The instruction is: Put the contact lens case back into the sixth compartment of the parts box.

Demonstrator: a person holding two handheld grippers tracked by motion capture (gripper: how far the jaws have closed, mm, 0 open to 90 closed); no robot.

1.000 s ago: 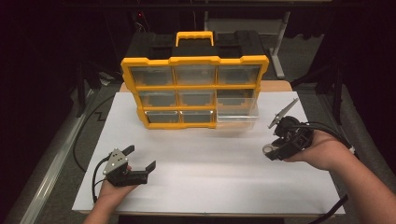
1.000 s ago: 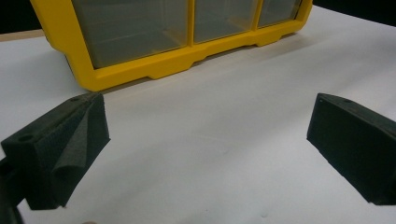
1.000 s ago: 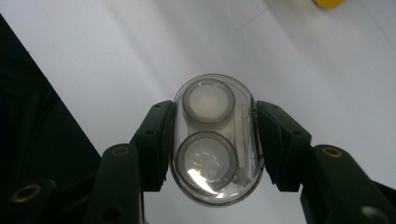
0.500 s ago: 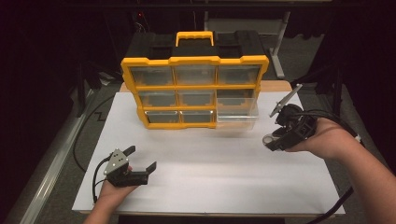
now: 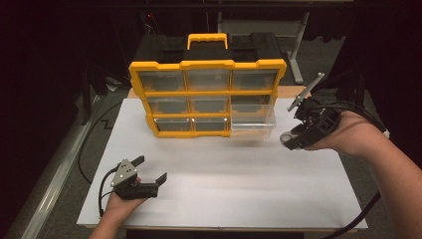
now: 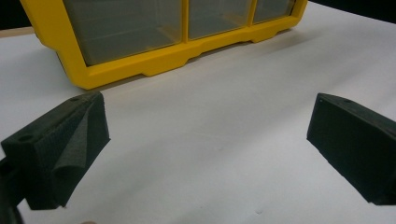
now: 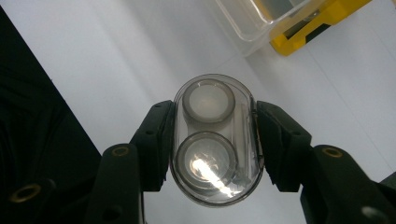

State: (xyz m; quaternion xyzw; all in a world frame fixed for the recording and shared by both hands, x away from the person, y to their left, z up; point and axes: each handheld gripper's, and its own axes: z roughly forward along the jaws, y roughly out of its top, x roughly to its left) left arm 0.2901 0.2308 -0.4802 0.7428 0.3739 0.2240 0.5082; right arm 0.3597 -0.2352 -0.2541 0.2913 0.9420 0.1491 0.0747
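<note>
My right claw (image 5: 287, 142) has come up off the bench (image 5: 239, 199) since a second ago and drifted a little toward the organizer (image 5: 206, 94), while my left claw (image 5: 152, 172) has not stirred. The lift matters: the case (image 7: 215, 140) comes with it, so I judge the pick-up done and the carry begun, most likely toward the open drawer (image 5: 253, 122) that sticks out of the organizer's bottom right corner.

The case is a small clear oval with two round wells. In the right gripper view my jaws clamp it from both long sides, pads flat against its walls, and it hangs over bare white bench with the drawer's clear corner just ahead. From the high view my right hand is raised beside the drawer, near it but not over it, the wrist bent so the claw points down and inward.

My left hand rests low at the near left of the bench, well apart from all this. Its jaws stand wide with nothing between them, aimed at the organizer's bottom row.
</note>
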